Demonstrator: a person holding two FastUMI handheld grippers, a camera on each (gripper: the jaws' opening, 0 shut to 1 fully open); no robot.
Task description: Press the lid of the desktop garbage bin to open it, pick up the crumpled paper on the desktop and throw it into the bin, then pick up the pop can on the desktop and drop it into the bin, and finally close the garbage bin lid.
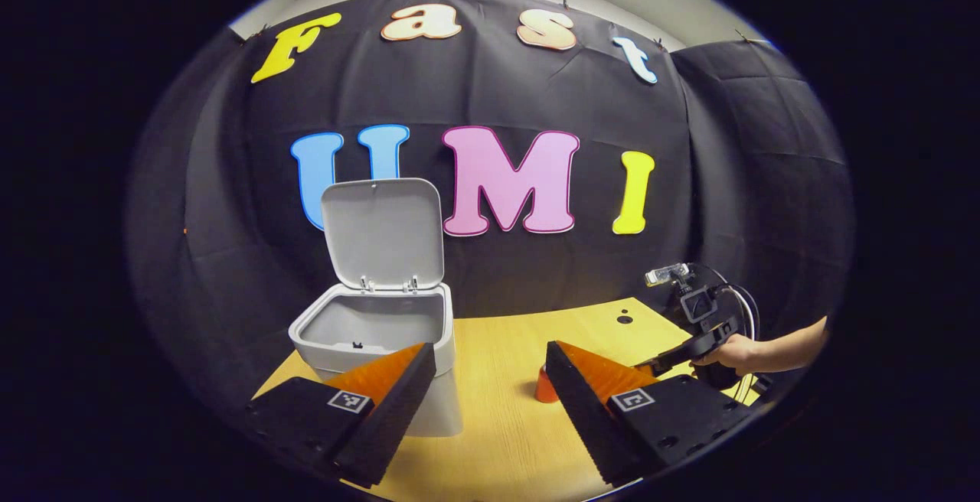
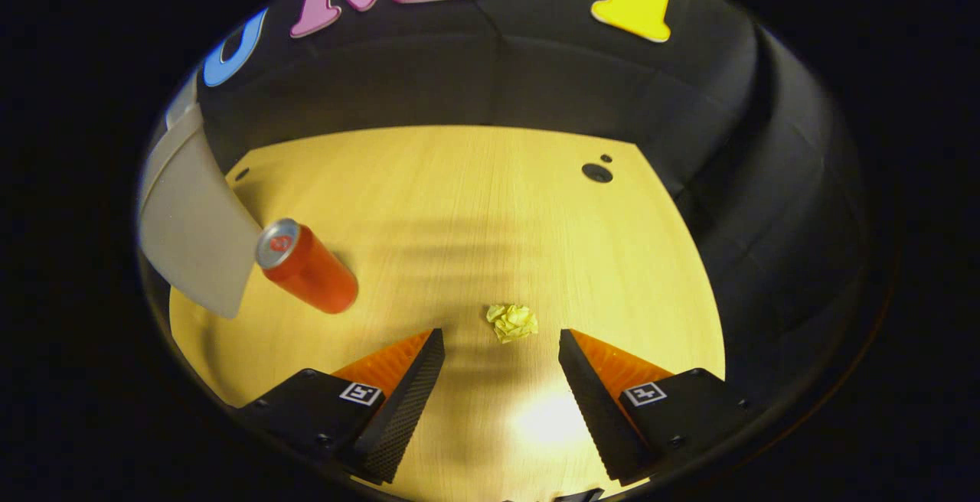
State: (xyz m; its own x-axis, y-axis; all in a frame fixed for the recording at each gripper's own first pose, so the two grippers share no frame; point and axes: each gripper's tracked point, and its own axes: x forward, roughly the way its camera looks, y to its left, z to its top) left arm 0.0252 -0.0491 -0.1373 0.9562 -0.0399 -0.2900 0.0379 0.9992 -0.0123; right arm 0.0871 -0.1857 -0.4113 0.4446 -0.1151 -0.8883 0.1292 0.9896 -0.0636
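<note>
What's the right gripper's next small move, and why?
Probably ease the right gripper forward and down to straddle the crumpled paper: the bin lid already stands open, the fingers are spread, and the paper lies just ahead between them.

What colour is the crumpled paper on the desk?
Yellow; the crumpled paper shows best in the right gripper view.

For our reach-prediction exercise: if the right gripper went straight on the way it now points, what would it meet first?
Most likely the crumpled yellow paper, lying on the wooden desktop just ahead of the open right gripper, roughly centred between its fingers; depth is uncertain.
</note>
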